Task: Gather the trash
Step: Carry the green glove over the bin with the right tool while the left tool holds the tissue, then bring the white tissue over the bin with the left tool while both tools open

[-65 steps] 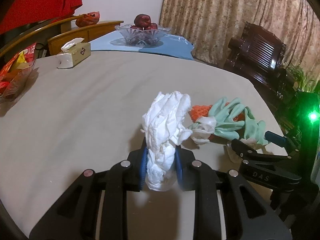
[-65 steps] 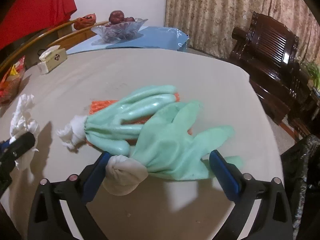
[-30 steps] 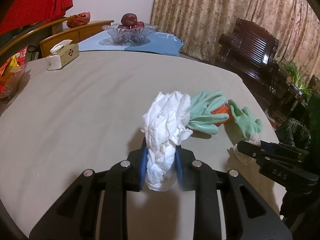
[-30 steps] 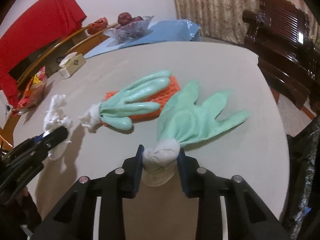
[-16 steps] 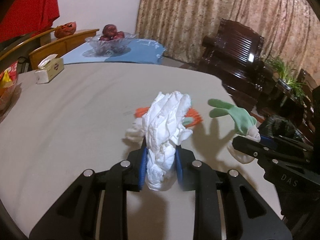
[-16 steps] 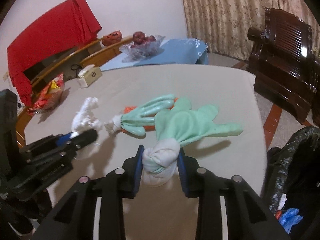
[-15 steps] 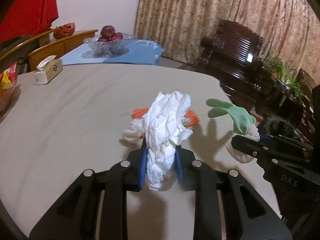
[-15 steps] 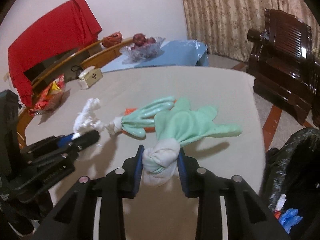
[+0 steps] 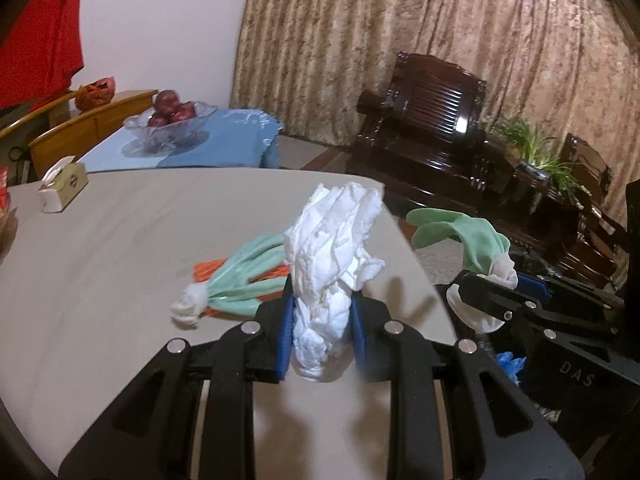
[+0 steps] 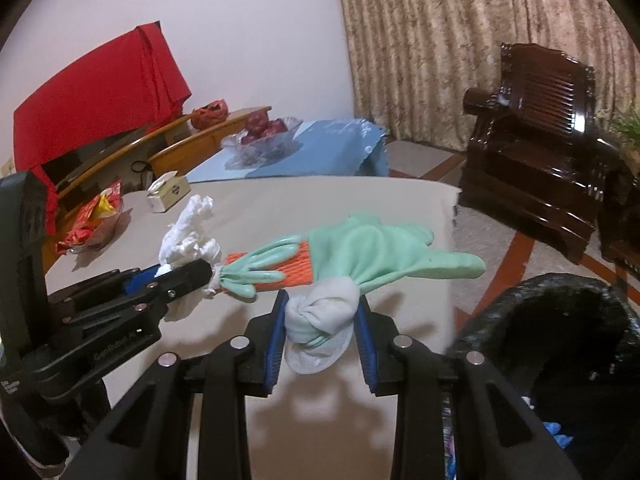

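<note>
My left gripper (image 9: 320, 332) is shut on a crumpled white tissue (image 9: 334, 248) and holds it above the table's right edge. My right gripper (image 10: 320, 336) is shut on the knotted white cuff of a green glove (image 10: 380, 252), lifted off the table; this glove also shows in the left wrist view (image 9: 464, 236). A second green glove (image 10: 260, 268) lies on an orange mesh piece (image 10: 296, 268) on the beige table (image 9: 120, 240). A black trash bag (image 10: 560, 328) stands open on the floor to the right, below the table edge.
A tissue box (image 9: 62, 188), a glass fruit bowl (image 9: 170, 128) on a blue cloth, and a snack tray (image 10: 92, 220) sit at the far left of the table. A dark wooden armchair (image 10: 540, 144) stands beyond the table's right edge.
Both grippers have swung to the right and risen, carrying the tissue and the glove toward the table's right edge. The trash bag has come further into the right wrist view.
</note>
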The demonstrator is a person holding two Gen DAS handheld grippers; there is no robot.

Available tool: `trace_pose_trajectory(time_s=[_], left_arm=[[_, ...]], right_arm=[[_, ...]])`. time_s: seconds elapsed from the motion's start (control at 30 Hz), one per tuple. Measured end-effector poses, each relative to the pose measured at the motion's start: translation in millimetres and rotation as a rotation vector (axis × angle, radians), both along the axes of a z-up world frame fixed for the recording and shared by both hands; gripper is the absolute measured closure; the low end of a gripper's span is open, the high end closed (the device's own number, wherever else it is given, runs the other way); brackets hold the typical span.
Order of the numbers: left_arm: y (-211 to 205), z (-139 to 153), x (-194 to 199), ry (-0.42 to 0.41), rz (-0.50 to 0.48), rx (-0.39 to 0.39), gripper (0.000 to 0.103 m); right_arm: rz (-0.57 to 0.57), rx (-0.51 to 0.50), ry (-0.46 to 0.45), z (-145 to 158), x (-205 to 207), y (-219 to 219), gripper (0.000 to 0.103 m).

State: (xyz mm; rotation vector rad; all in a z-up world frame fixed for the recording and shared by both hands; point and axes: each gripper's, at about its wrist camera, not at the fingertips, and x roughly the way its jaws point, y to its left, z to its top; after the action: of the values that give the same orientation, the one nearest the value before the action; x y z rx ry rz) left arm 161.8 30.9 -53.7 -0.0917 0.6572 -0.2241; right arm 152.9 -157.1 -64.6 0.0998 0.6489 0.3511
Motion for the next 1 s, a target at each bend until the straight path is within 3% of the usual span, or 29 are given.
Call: trace_pose_trajectory(time_s=[0.53, 1.0], left_arm=[[-124, 9, 2, -0.036, -0.212, -0.009, 0.08], [-219, -16, 8, -0.012, -0.358, -0.02, 0.08]], right_arm=[[-0.226, 0.006, -0.04, 12, -40, -122, 0.071], [-0.368, -0.033, -0.002, -9, -61, -204, 0.071]])
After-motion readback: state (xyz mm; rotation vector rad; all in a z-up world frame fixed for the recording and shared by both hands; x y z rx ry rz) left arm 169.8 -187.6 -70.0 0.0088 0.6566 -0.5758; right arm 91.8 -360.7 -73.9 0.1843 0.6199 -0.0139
